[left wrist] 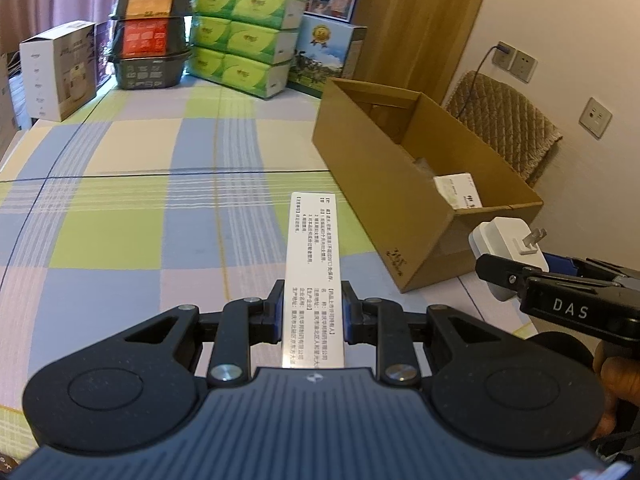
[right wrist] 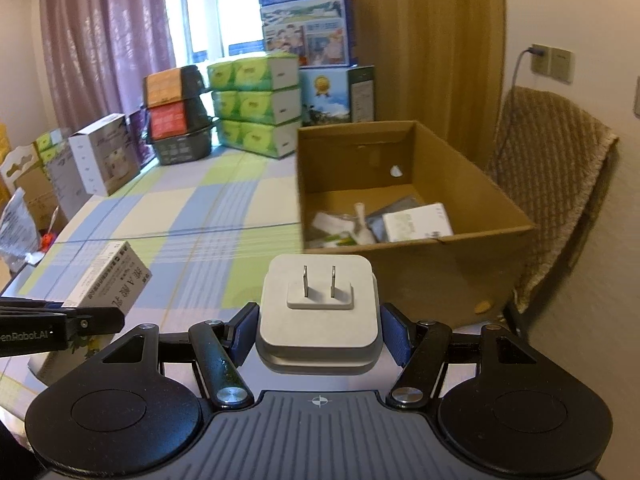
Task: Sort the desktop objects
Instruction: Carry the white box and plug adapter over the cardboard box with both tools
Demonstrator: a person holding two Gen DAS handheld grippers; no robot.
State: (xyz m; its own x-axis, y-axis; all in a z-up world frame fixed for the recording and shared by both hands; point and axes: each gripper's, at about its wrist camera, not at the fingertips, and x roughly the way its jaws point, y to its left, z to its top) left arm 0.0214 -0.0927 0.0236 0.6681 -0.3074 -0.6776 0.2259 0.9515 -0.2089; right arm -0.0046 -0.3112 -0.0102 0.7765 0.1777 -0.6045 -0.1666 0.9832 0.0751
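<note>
Your left gripper [left wrist: 313, 316] is clamped on a slim white carton [left wrist: 314, 276], held lengthwise over the checked cloth [left wrist: 140, 200] so it clears the table on the way over. Your right gripper [right wrist: 319, 330] pinches a white plug [right wrist: 319, 304] by its sides, prongs up, just short of the box [right wrist: 416, 264]. Both loads face that open box because it probably serves as the bin: other small items already lie inside.
</note>
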